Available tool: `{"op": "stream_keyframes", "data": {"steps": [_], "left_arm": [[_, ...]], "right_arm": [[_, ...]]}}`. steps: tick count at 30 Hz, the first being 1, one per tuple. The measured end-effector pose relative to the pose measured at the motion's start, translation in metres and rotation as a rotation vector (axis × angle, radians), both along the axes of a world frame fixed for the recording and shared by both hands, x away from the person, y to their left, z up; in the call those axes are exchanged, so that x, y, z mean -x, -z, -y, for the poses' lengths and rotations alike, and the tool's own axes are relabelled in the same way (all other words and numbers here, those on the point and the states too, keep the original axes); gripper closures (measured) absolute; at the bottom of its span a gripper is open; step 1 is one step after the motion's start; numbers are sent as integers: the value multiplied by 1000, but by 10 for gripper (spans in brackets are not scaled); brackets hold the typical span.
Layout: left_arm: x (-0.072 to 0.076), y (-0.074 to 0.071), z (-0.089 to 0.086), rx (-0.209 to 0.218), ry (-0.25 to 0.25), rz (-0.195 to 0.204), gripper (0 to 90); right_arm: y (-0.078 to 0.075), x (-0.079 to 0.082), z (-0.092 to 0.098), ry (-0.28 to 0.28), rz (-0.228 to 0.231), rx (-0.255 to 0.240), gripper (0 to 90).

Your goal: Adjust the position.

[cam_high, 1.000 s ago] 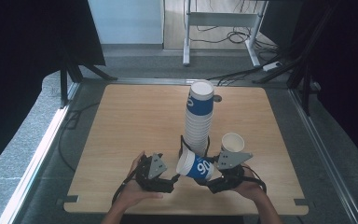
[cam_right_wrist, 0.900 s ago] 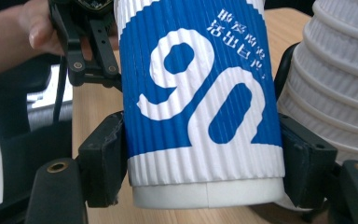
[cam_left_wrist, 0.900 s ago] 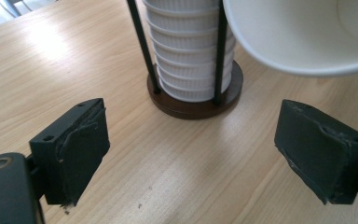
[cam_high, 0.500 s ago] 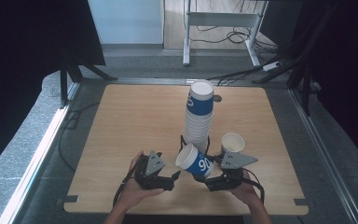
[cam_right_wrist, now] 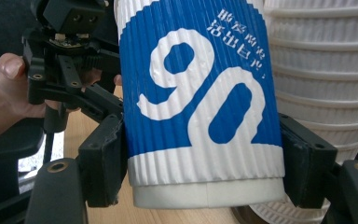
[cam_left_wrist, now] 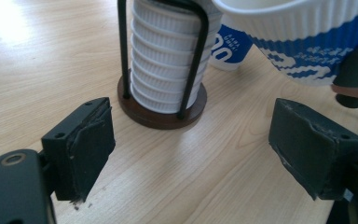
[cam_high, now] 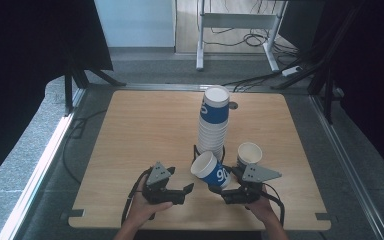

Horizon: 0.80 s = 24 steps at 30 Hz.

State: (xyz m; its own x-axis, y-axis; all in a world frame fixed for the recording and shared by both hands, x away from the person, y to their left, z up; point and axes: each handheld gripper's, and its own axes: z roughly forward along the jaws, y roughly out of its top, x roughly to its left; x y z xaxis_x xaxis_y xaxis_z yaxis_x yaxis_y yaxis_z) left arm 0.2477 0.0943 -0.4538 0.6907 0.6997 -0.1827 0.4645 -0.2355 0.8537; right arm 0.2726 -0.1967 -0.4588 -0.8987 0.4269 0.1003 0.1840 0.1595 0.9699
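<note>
A tall stack of ribbed white paper cups (cam_high: 213,131), topped by a blue-banded one, stands in a black wire holder on a brown base (cam_left_wrist: 163,114). My right gripper (cam_high: 219,187) is shut on a blue and white cup (cam_right_wrist: 200,102) printed with "90". It holds the cup tilted, mouth toward the left, just in front of the stack. My left gripper (cam_high: 186,189) hovers low over the table left of that cup. Its jaws have just been closing and still stand apart with nothing between them (cam_left_wrist: 196,149).
Another blue and white cup (cam_high: 249,154) stands upright on the wooden table (cam_high: 140,130) right of the stack. The table's front edge lies close under both hands. Black curtains flank the table, with cables and a metal frame on the floor beyond it.
The held cup has shifted slightly up and to the left with the right gripper. The left gripper has stayed in place.
</note>
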Motion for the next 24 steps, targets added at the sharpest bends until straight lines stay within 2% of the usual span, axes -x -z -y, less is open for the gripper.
{"op": "stream_keyframes", "data": {"steps": [3,8,9,10,11,14,24], "left_arm": [[1,-1,0,13,8,3,146],[3,-5,-2,77,41,-14,146],[3,-5,-2,77,41,-14,146],[3,-6,-3,103,51,-21,145],[3,-6,-3,103,51,-21,145],[3,-8,-5,142,65,-31,145],[3,-9,-7,197,96,-45,145]], "right_arm": [[2,1,0,-2,6,-12,274],[8,2,-1,0,9,-44,274],[8,2,-1,0,9,-44,274],[10,1,-2,-6,7,-54,274],[10,1,-2,-6,7,-54,274],[13,2,-5,-2,16,-61,274],[18,4,-9,-8,19,-78,273]]}}
